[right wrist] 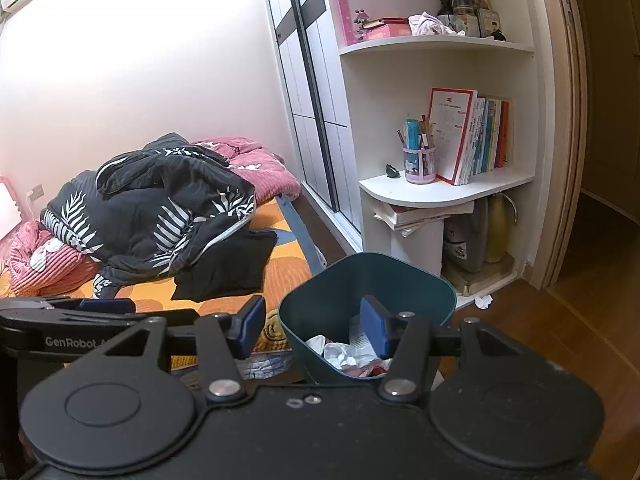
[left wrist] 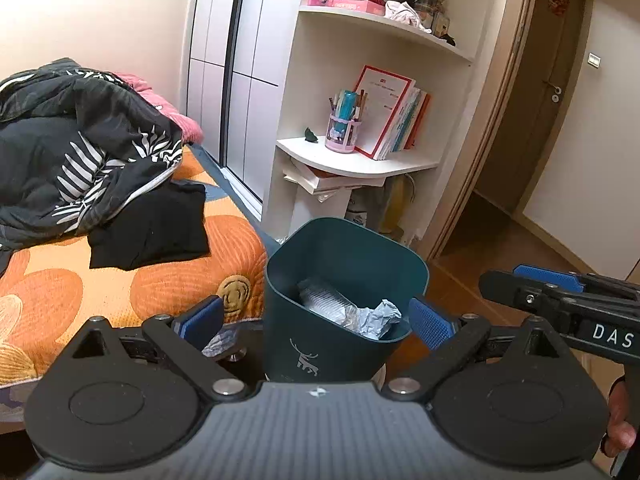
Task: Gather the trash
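A dark teal bin [left wrist: 304, 320] with a white deer print stands on the floor beside the bed. It holds a clear plastic bottle [left wrist: 324, 300] and crumpled paper [left wrist: 380, 316]. My left gripper [left wrist: 318, 320] is open wide with the bin between its fingers, and the pads stand clear of its walls. My right gripper [left wrist: 532, 280] comes in from the right. In the right wrist view that right gripper [right wrist: 314, 328] is open above the bin's [right wrist: 400, 280] near left rim, over wrappers and paper [right wrist: 340, 354]. A crumpled paper ball [right wrist: 484, 301] lies on the floor by the shelf unit. The left gripper [right wrist: 80, 305] shows at the left.
The bed [left wrist: 180, 280] with an orange cover, a dark leaf-print quilt [left wrist: 80, 152] and folded black clothes [left wrist: 152, 228] lies to the left. A white shelf unit [right wrist: 440, 192] with books stands behind the bin. Wooden floor [right wrist: 540, 340] and a doorway lie to the right. A hand [left wrist: 620, 432] holds the right gripper.
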Available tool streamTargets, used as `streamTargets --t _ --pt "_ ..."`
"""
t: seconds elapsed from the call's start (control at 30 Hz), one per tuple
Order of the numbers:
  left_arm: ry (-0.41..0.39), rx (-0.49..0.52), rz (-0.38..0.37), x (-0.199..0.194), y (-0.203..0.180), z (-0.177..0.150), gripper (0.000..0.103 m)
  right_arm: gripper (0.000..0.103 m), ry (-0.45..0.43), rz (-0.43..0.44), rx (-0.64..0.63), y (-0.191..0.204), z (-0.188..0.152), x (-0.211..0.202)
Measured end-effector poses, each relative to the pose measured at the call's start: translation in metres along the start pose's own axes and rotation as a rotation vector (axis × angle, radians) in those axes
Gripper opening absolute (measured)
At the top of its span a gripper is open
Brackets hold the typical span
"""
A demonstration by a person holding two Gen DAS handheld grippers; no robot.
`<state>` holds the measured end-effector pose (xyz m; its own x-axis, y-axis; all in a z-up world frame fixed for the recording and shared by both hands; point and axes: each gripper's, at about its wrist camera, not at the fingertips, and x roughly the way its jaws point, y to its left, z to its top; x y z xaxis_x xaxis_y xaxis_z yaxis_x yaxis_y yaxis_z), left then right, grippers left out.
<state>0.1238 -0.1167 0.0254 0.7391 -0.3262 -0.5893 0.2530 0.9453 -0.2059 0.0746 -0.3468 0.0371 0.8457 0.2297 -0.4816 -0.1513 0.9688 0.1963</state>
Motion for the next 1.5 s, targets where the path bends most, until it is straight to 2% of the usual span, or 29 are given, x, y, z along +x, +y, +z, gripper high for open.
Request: streamTargets --t 0.4,0.8,0.97,1.5 --pt "0.012 -0.015 -0.004 0.001 0.002 0.000 0.099 0.053 0.025 -0.017 0.014 0.002 -0.001 0.006" --pt "-0.031 0.025 -0.016 -0.006 -0.002 -0.001 0.099 0.053 0.012 -0.036 0.009 0.008 -0.002 0.002" --pt "-0.026 0.035 -0.035 -0.004 -0.004 -0.001 0.099 0.053 0.018 -0.036 0.005 0.010 -0.004 0.002" --pt "-0.017 0.023 -0.024 -0.001 -0.004 -0.005 0.099 0.053 0.033 -0.048 0.006 0.008 -0.011 -0.003"
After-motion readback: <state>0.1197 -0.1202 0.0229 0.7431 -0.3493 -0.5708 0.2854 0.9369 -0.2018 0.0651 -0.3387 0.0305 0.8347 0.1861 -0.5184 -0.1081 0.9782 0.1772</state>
